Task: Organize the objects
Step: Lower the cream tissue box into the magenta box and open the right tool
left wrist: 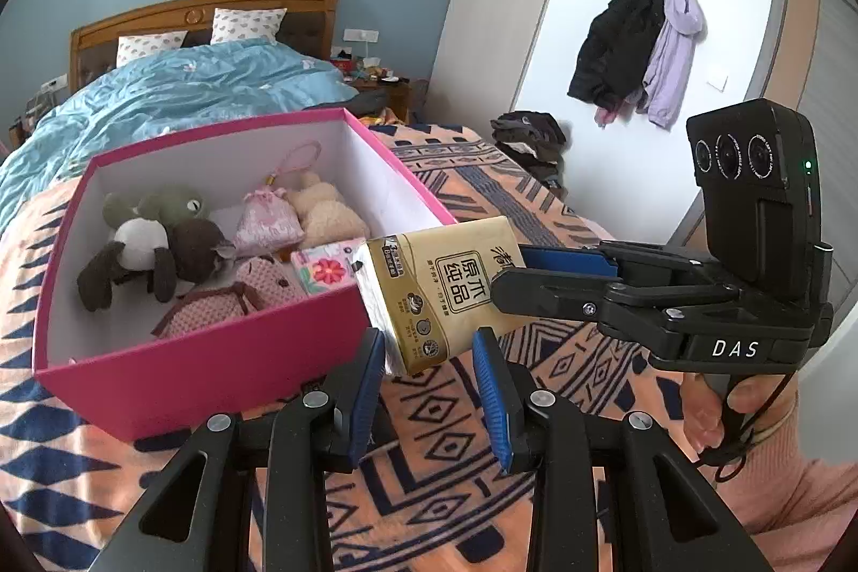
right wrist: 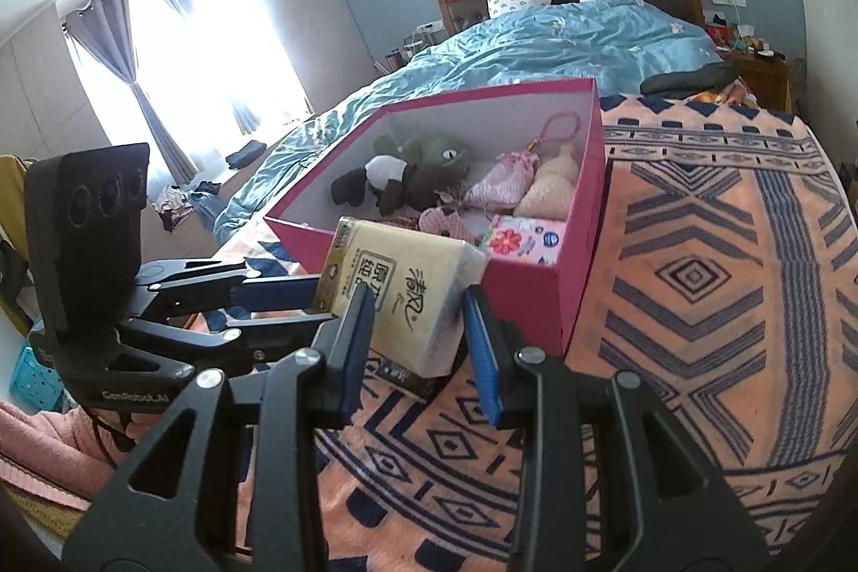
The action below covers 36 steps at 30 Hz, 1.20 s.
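Note:
A yellow tissue pack [left wrist: 445,288] hangs in the air beside the near right corner of the open pink box [left wrist: 177,373]. My right gripper [left wrist: 509,274] is shut on the pack's far end; in its own view [right wrist: 418,309] the pack [right wrist: 407,293] sits between its blue pads. My left gripper [left wrist: 429,347] has its blue pads on either side of the pack's near end, with a small gap showing. From the right wrist view it [right wrist: 316,298] reaches in from the left. The box [right wrist: 568,298] holds plush toys [left wrist: 155,239], a pink pouch [left wrist: 265,223] and a flowered packet [left wrist: 327,272].
The box stands on an orange and navy patterned blanket [left wrist: 466,186] on a bed with a blue duvet [left wrist: 177,89]. A dark small object [right wrist: 402,376] lies on the blanket under the pack. Folded dark clothes [left wrist: 531,143] lie at the bed's far edge.

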### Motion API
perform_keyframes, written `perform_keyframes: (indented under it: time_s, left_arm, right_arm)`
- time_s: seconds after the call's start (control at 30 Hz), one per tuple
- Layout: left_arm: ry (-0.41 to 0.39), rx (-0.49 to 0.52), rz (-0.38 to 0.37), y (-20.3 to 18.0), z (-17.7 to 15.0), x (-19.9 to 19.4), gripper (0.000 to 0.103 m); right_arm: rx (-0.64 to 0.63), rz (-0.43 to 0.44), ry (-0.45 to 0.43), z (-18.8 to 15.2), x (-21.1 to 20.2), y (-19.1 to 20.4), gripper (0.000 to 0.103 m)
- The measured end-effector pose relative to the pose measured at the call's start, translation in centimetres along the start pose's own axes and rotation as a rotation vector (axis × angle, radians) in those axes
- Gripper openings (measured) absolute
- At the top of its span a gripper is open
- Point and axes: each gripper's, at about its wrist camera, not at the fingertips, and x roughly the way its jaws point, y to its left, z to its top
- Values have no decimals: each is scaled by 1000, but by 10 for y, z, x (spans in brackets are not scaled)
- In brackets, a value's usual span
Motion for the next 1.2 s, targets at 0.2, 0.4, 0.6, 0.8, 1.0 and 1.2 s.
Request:
perform_keyframes:
  time_s: [0.2,0.4,0.6,0.8,1.0,1.2]
  left_arm:
    - [-10,5,15,4,11,2,33]
    - [-1,13,25,7,24,10,33]
    - [4,27,43,10,32,17,33]
    - [20,27,58,17,40,25,33]
    - [46,33,74,23,44,35,33]
    - [75,24,72,27,46,44,33]
  right_arm:
    - [-12,2,-10,13,3,-2,38]
    - [-18,-10,-22,27,6,-6,38]
    - [-17,-15,-27,40,11,-11,38]
    - [-11,-17,-9,46,20,-16,38]
    - [0,-24,18,50,32,-23,38]
    - [28,-29,52,50,43,-33,38]
